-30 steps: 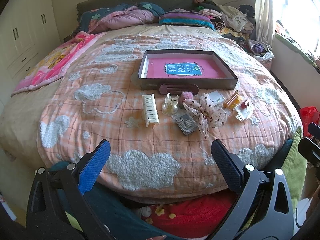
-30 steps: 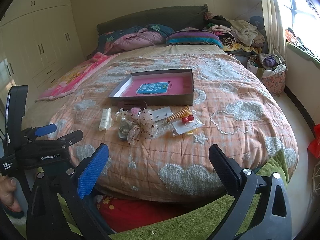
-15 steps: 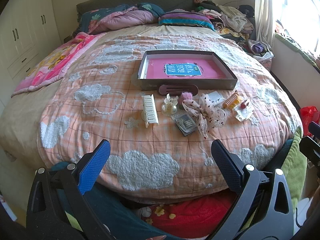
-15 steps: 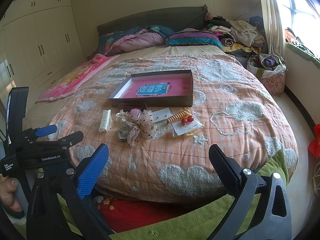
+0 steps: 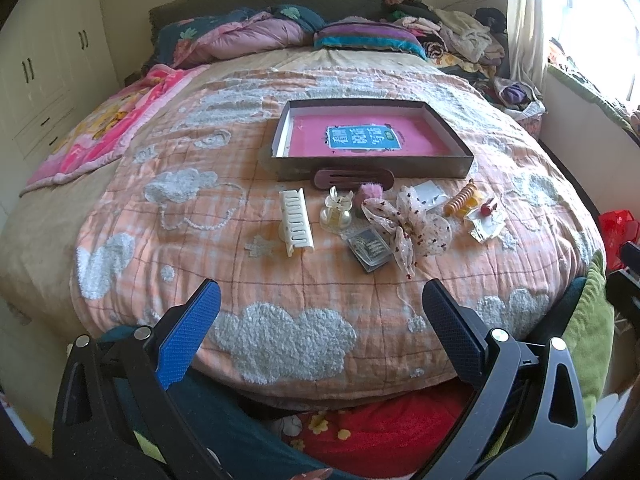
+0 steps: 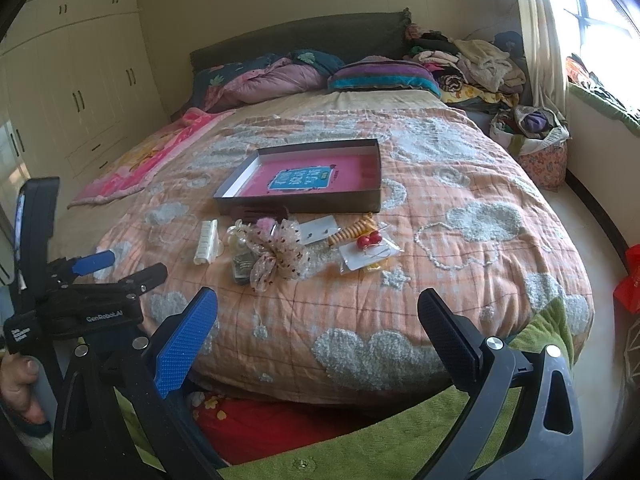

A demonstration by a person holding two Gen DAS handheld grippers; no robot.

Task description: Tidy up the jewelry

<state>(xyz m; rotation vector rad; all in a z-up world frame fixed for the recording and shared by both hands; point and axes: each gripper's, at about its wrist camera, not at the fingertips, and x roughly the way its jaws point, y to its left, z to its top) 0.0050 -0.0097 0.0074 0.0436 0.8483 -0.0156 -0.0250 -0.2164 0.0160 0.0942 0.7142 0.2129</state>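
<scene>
Bedroom: quilted bed (image 5: 280,280), sunlit window at right.
Box: shallow box (image 5: 372,136) mid-bed, nothing inside yet.
Jewelry: hair clips, bow (image 5: 408,224) etc. loose just in front of box.
Tools: left tool (image 5: 316,316) & right tool (image 6: 316,320) both spread wide, holding nothing, at bed's near edge.
Progress: prob. not begun; all pcs left.

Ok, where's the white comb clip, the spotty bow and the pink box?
white comb clip (image 5: 296,220), left wrist view, middle teeth.
spotty bow (image 5: 412,224), left wrist view, knot.
pink box (image 6: 372,196), right wrist view, dark side wall.

Black-framed tongs (image 5: 320,308) with silver screws carry one blue textured pad (image 5: 188,336).
</scene>
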